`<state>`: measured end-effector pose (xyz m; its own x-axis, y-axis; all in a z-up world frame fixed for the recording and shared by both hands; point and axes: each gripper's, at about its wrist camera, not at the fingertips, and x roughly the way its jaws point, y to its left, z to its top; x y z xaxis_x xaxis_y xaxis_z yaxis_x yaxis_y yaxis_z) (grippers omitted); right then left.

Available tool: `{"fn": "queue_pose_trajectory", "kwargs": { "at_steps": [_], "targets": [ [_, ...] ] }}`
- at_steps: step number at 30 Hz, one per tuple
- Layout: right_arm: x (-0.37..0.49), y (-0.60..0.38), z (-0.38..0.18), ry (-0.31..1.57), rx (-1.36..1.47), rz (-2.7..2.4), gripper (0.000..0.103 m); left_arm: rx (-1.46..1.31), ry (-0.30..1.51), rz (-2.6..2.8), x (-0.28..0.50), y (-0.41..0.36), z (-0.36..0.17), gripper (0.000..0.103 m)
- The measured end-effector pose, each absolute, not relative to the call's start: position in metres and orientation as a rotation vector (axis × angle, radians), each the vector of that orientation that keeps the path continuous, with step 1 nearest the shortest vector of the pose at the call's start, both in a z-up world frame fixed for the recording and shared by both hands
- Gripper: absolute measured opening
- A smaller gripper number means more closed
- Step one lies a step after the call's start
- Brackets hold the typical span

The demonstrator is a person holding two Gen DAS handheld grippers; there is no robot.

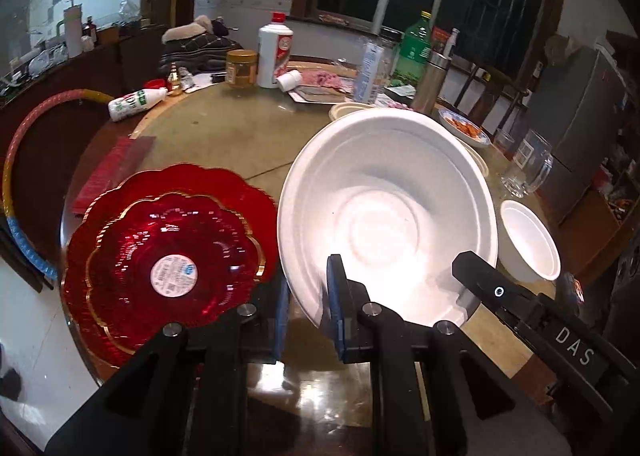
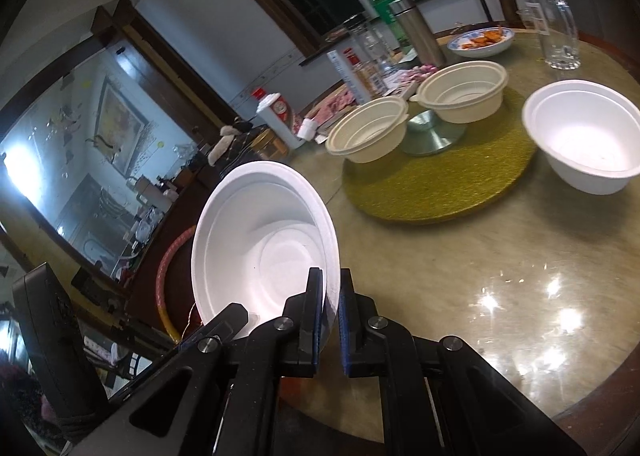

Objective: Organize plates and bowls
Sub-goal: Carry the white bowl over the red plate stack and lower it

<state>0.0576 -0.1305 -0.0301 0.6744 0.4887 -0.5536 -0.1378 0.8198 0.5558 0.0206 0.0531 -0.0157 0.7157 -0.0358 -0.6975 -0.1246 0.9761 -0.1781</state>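
A white foam bowl [image 1: 388,211] is held tilted above the table, pinched at its rim from both sides. My left gripper [image 1: 308,310] is shut on its rim nearest me. My right gripper [image 2: 330,320] is shut on the same bowl [image 2: 264,240]; its finger also shows in the left wrist view [image 1: 488,284]. Two stacked red scalloped plates [image 1: 168,252] lie at the table's left edge. A second white bowl [image 2: 584,135] stands on the table at the right, also in the left wrist view [image 1: 530,240]. Two beige bowls [image 2: 368,131] [image 2: 464,91] sit further back.
A yellow-green turntable mat [image 2: 440,179] with a metal hub lies mid-table. Bottles [image 1: 274,51], a jar [image 1: 241,67], a steel flask [image 1: 432,79], a glass mug [image 1: 528,163] and a food dish [image 2: 480,41] crowd the far side. A hoop [image 1: 16,175] leans at the left.
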Motion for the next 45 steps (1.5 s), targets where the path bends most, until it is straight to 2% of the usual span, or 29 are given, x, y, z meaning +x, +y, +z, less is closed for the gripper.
{"fn": "queue_pose_trajectory", "kwargs": {
  "at_steps": [30, 45],
  "targets": [
    [0.067, -0.011, -0.031, 0.844, 0.326, 0.514, 0.008, -0.350, 0.775, 0.205, -0.001, 0.154, -0.028, 0.016],
    [0.076, 0.011, -0.045, 0.890, 0.307, 0.522, 0.008, -0.371, 0.813, 0.225, 0.002, 0.169, -0.044, 0.016]
  ]
}}
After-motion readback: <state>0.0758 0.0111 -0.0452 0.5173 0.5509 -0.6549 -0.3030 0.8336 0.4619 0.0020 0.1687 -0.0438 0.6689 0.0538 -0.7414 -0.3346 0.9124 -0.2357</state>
